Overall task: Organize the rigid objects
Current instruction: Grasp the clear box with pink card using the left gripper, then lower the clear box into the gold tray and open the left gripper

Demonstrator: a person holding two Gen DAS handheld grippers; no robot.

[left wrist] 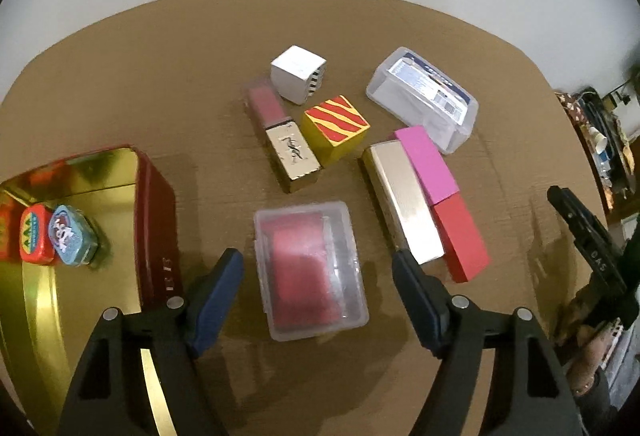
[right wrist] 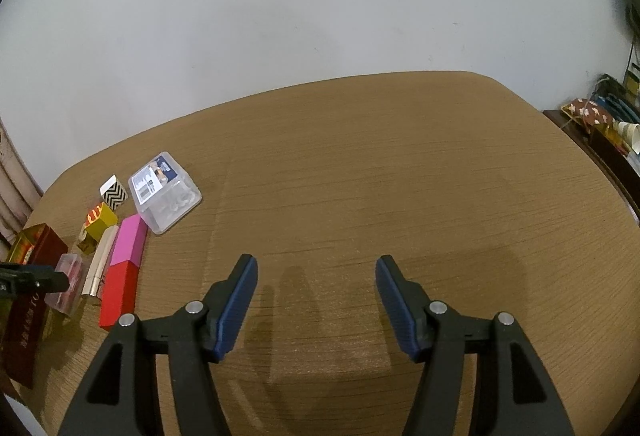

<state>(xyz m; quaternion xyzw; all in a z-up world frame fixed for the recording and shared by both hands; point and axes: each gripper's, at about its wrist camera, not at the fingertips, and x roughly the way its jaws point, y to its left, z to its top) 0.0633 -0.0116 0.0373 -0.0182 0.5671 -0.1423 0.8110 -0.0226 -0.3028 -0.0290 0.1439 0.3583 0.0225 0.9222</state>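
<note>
Two grippers are seen, each spread wide with nothing between its fingers. The left gripper is held above a clear plastic case with red contents, which lies flat on the brown table between the blue pads. Just left of it stands a red tin with a gold interior, in which an orange-red small tin and a blue small tin are set side by side, touching. To the right, a gold bar-shaped box lies against a pink-and-red block. Further out, a gold lipstick case, a yellow-and-red striped cube, a white cube and a clear labelled box are grouped. The right gripper is held over bare table, well apart from the objects.
</note>
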